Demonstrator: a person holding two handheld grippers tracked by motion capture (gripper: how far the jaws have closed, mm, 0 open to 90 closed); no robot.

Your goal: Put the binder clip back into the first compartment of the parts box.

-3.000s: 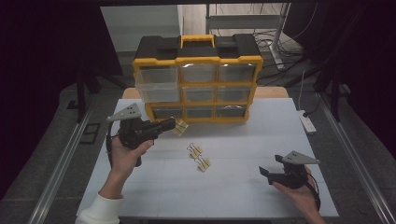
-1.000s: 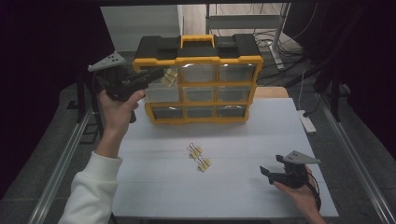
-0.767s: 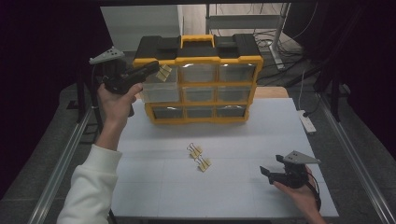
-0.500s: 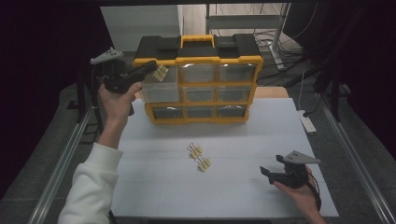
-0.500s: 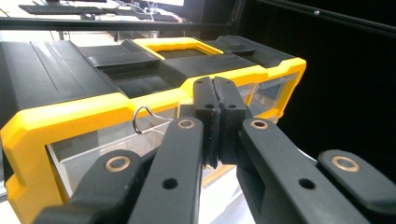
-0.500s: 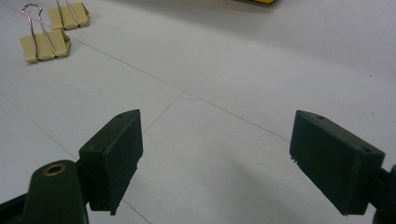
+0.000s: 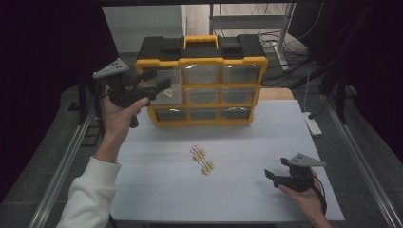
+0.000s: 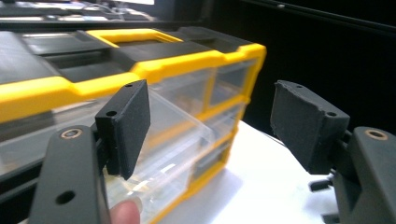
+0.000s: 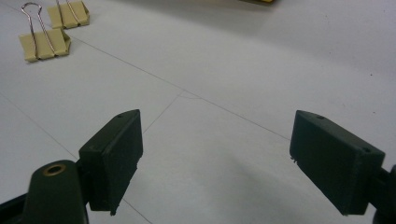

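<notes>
Left gripper fingers have just been opening, nothing between them, at the drawer; clip just beyond: light, stiff, springy; grasp its body; right gripper fingers apart.

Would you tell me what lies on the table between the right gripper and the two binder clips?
Nothing: in the high view the white table is bare between the right gripper and the binder clips. The right gripper view shows only faint seam lines there.

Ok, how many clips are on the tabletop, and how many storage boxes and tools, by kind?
Binder clips on the tabletop: 2
Drawer organiser: 1
Tools, left and right: 2
Total: 5
</notes>
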